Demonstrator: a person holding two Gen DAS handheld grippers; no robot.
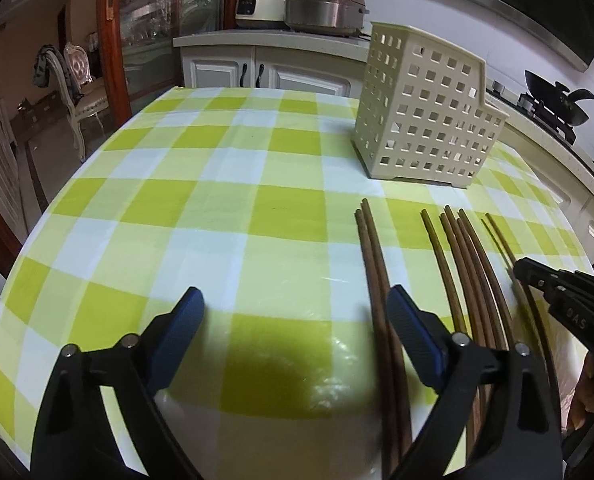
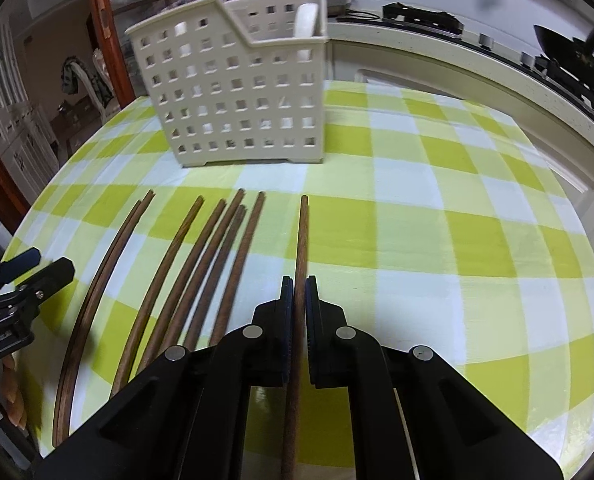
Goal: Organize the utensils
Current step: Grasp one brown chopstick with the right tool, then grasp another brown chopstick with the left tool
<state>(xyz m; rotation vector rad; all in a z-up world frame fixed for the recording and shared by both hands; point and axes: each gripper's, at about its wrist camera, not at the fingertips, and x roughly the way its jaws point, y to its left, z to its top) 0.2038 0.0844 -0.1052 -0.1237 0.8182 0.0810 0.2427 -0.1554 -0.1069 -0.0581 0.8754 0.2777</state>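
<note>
Right wrist view: my right gripper [image 2: 299,292] sits at lower centre of the frame, its jaws clamped together on 1 brown wooden chopstick [image 2: 302,232] that runs straight up the frame from between the pads. To its left, the other chopsticks [image 2: 201,248] lie fanned on the green-and-white checked tablecloth [image 2: 437,208], with a pair of chopsticks [image 2: 109,248] lying close together at the far left of the fan. The cream perforated utensil holder [image 2: 233,92] stands upright at upper centre, beyond the chopstick tips and apart from them.

Left wrist view: my left gripper [image 1: 295,308] hangs at the bottom of the frame with its blue-padded jaws wide apart. That pair of chopsticks lies just inside its right finger [image 1: 413,332]; I cannot tell whether the pad touches it. The holder stands at upper right.
</note>
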